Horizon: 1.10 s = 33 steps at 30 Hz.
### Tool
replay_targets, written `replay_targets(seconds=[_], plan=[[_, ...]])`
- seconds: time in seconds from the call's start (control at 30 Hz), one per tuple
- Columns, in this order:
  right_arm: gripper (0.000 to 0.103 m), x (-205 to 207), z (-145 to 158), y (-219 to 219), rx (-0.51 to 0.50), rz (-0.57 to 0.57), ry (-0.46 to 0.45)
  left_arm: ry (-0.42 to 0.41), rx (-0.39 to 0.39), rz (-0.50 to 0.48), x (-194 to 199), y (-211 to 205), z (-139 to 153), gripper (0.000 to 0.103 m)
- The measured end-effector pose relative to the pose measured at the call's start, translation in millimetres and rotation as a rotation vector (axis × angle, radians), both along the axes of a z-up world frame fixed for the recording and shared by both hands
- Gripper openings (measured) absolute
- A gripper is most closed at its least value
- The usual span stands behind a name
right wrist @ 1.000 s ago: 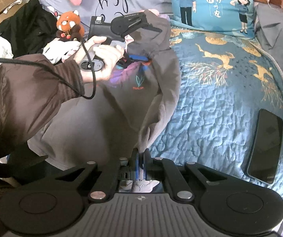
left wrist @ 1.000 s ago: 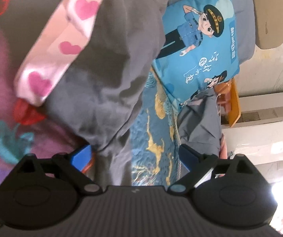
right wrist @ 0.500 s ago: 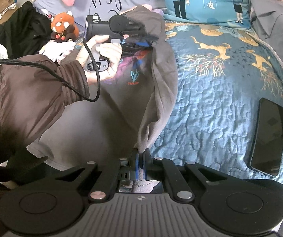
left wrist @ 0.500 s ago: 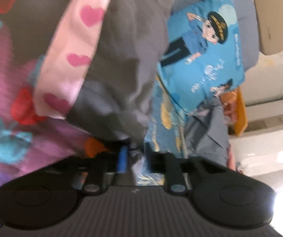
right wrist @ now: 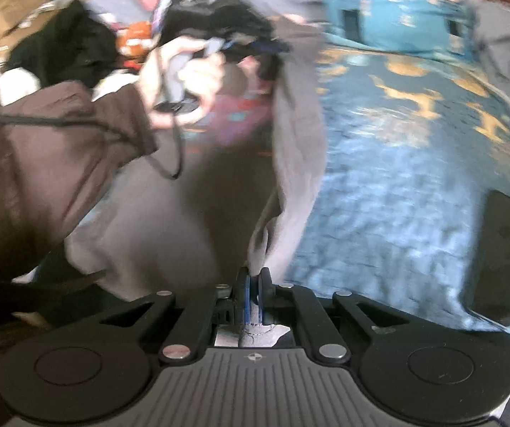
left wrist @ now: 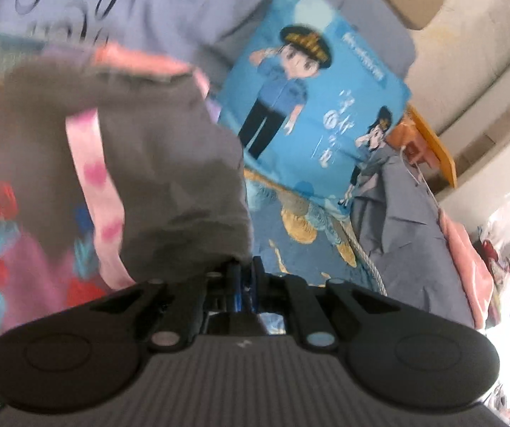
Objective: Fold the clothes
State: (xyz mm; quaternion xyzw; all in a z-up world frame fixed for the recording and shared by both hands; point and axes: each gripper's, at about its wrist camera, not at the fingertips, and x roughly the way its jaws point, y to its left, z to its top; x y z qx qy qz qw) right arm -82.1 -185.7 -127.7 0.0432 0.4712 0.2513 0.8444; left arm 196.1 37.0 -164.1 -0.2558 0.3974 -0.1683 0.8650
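Your matte black ribbed-body tool (right wrist: pixel 253 286) has blue pads and silver screws; your brown jacket sleeve (right wrist: pixel 52 163) trails a black cable (right wrist: pixel 169 156).

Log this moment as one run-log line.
left gripper: shut on grey shirt | right gripper: shut on grey shirt | bedspread: underneath

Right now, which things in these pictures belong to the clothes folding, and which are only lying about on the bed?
Belonging to the job:
- grey garment, with pink heart trim
- left tool, shut on the garment
- right tool, shut on the garment

Only lying about:
- blue cartoon pillow
- dark phone
- blue quilt
- black clothing
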Motion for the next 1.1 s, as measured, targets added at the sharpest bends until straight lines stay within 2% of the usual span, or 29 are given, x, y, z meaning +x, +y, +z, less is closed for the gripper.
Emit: replay_targets(seconds=[0.1, 0.2, 0.4, 0.6, 0.7, 0.77, 0.8, 0.83, 0.9, 0.97, 1.03, 1.1], plan=[[0.004, 4.6, -2.9, 18.8, 0.044, 0.098, 0.014, -0.036, 0.043, 0.034, 0.4, 18.6, 21.5, 0.006], [0.004, 19.3, -20.4, 42.3, 0.095, 0.168, 0.078, -0.048, 0.128, 0.063, -0.3, 36.0, 29.9, 0.006], [0.004, 45.0, -68.1, 90.6, 0.134, 0.283, 0.236, 0.022, 0.304, 0.081, -1.5, 56.7, 2.0, 0.006], [0.005, 59.7, -106.8, 106.7, 0.199, 0.277, 0.356, 0.037, 0.421, 0.056, 0.8, 52.2, -23.1, 0.007], [0.011, 61.3, -127.3, 109.5, 0.213, 0.274, 0.435, 0.049, 0.46, 0.044, 2.0, 47.4, -31.2, 0.01], [0.027, 59.9, -135.5, 110.4, 0.227, 0.272, 0.475, 0.06, 0.48, 0.04, 2.6, 45.4, -35.6, 0.013], [0.032, 57.6, -133.4, 109.7, 0.239, 0.279, 0.479, 0.061, 0.468, 0.042, 1.0, 47.4, -34.7, 0.015], [0.038, 55.3, -131.4, 109.0, 0.252, 0.286, 0.483, 0.061, 0.456, 0.044, -0.6, 49.5, -33.5, 0.026], [0.038, 50.7, -125.2, 105.2, 0.278, 0.294, 0.48, 0.039, 0.424, 0.035, -6.8, 55.4, -26.2, 0.04], [0.041, 46.2, -110.3, 91.3, 0.3, 0.274, 0.434, 0.008, 0.432, 0.005, -16.1, 59.8, -15.2, 0.045], [0.043, 41.2, -93.4, 71.6, 0.279, 0.219, 0.374, -0.022, 0.445, -0.026, -28.0, 65.7, -3.6, 0.059], [0.047, 36.2, -80.0, 49.4, 0.206, 0.148, 0.307, -0.048, 0.457, -0.053, -41.1, 73.3, 6.1, 0.068]])
